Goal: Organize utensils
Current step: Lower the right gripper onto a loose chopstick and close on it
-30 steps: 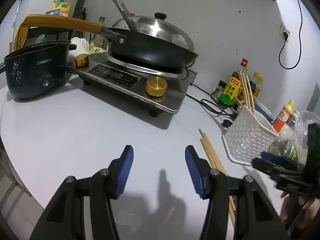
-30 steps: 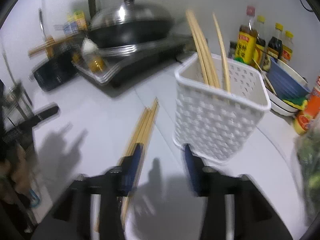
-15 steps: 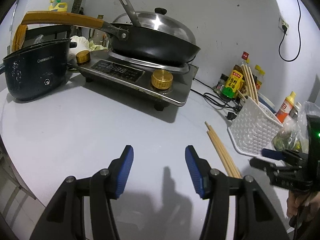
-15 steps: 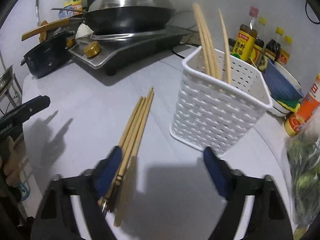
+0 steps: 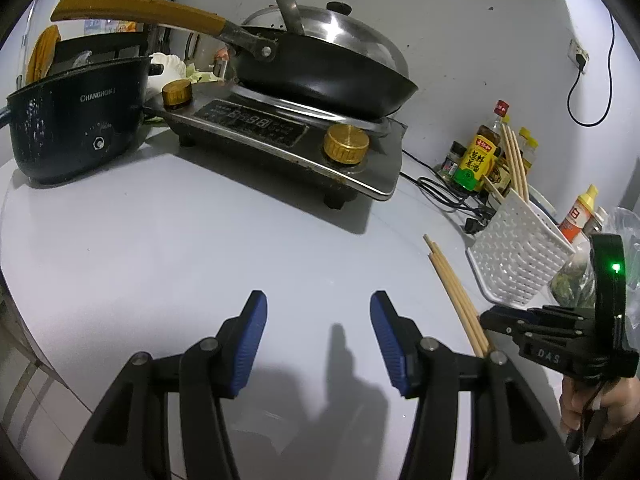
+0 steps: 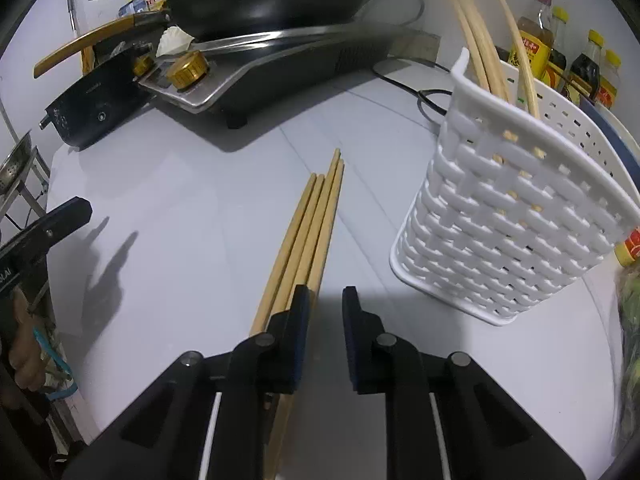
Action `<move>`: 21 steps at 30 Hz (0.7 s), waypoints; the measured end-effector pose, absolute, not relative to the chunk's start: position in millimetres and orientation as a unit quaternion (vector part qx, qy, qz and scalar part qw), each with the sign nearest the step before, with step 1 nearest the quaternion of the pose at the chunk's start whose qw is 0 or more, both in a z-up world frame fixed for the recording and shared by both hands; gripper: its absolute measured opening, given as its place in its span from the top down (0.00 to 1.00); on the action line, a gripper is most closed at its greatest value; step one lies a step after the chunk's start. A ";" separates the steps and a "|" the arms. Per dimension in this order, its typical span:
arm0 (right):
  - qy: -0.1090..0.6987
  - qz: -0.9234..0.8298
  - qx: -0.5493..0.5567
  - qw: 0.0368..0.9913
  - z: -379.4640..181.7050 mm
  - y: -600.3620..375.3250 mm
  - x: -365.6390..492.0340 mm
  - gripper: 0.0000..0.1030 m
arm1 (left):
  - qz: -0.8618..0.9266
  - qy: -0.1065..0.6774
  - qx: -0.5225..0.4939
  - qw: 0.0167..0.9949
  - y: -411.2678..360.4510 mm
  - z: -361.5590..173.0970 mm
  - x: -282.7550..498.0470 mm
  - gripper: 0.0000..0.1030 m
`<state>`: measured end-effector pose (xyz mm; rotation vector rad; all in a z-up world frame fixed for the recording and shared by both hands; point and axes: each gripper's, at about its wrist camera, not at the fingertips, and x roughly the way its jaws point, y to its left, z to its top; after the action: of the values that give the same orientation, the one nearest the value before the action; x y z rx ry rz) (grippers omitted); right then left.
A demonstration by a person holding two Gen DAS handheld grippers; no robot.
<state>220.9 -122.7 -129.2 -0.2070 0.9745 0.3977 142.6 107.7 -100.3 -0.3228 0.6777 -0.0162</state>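
Right tongs (image 6: 325,296): jaws had just been closing and stood at a slim gap, pointing steeply down at the table (image 6: 192,208). Nothing showed between the pads. The loose chopsticks (image 6: 312,232) ran under and just left of the left finger, not in the gap; whether that finger touched them could not be told.

Left tongs (image 5: 318,304): spread about halfway, empty, hovering over bare table well apart from the work.

Chopsticks: four or so, flat on the table in a tight bundle, tips fanned slightly at the far end. Near ends hidden beneath the right tongs. The basket (image 6: 500,216), white and woven, stood upright just to the right of them, apart, with several sticks (image 6: 476,32) already leaning in it. Beyond: stove (image 5: 280,136) with pan (image 5: 320,76), dark pot (image 5: 76,120) at far left, bottles behind the basket.

Step in hand, as judged: the pick-up of the loose bundle for transfer to the basket. The closure looked off-line, the jaws coming together beside the sticks and not around them.

Next move would call for parting the jaws, shifting left so that they straddle one or more sticks, pressing low to the table, then pinching, lifting, tipping the sticks upright and dropping them into the basket mouth. Risk: thin round sticks rolling or scattering under a sideways nudge.
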 end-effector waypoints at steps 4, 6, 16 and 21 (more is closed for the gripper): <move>0.468 0.192 -0.100 0.857 -129.4 -119.8 223.0 0.85 | -0.012 0.333 -0.157 0.930 106.7 -101.3 142.2 0.48; 0.477 0.193 -0.097 0.852 -133.8 -114.3 228.3 0.85 | -0.013 0.334 -0.155 0.929 105.4 -101.0 141.5 0.48; 0.465 0.203 -0.108 0.855 -136.2 -113.2 226.5 0.95 | -0.013 0.347 -0.140 0.927 92.1 -100.8 143.9 0.48; 0.453 0.218 -0.100 0.859 -132.3 -123.8 219.0 0.95 | -0.028 0.364 -0.120 0.923 68.8 -103.0 150.7 0.48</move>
<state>219.0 -123.8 -132.3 -0.2105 0.9503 0.4585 150.7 68.8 -103.0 -0.2460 0.7482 -0.0570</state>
